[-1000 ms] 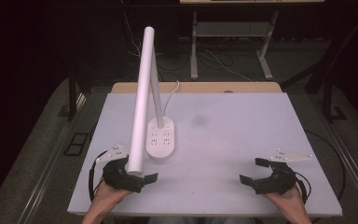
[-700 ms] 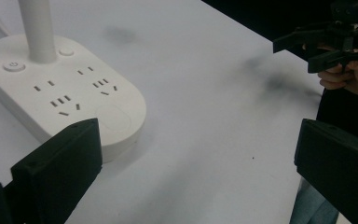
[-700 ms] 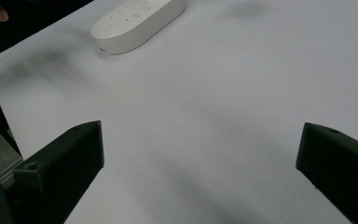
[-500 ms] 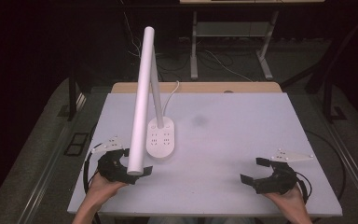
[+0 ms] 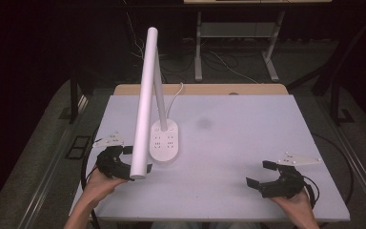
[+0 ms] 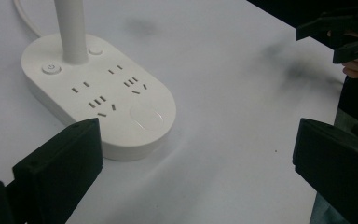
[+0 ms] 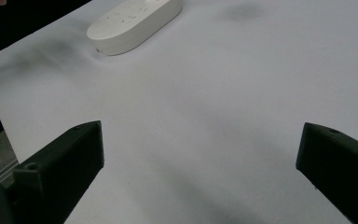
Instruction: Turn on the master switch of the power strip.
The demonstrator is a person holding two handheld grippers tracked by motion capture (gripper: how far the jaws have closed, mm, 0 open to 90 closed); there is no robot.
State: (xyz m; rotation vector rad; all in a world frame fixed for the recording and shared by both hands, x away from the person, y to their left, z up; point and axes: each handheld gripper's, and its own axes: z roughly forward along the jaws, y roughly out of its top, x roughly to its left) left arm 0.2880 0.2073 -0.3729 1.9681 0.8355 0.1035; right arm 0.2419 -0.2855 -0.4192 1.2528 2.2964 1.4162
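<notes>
From the high view, your left gripper point(image 5: 124, 160) sits at the near left of the table point(image 5: 248, 124), just beside the desk lamp point(image 5: 164, 140), and the lamp's long white head point(image 5: 144, 102) slants down over it, its lower end right above the jaws. The jaws stand spread with nothing between them. Your right gripper point(image 5: 265, 174) rests well apart at the near right, jaws also spread and empty. To do this approach well, I judge you should come at the lamp low and from the side, keeping under that overhanging head so you don't knock it, and settle on one target before closing.

In the left gripper view, the oval base point(image 6: 121, 102) lies just ahead of your left gripper point(image 6: 196, 154), toward its left jaw and not yet touching. The base is smooth white plastic with several socket slots, a power button point(image 6: 50, 68) at the far end, a small round button beside the stem point(image 6: 72, 28), and a shallow oval pad point(image 6: 145, 116) on the near end. A button wants a light, straight-down touch with one jaw tip. The right gripper shows far off at the upper right.

In the right gripper view, your right gripper point(image 7: 200, 168) hangs wide over bare table, with the base point(image 7: 135, 21) far ahead at the upper left.
</notes>
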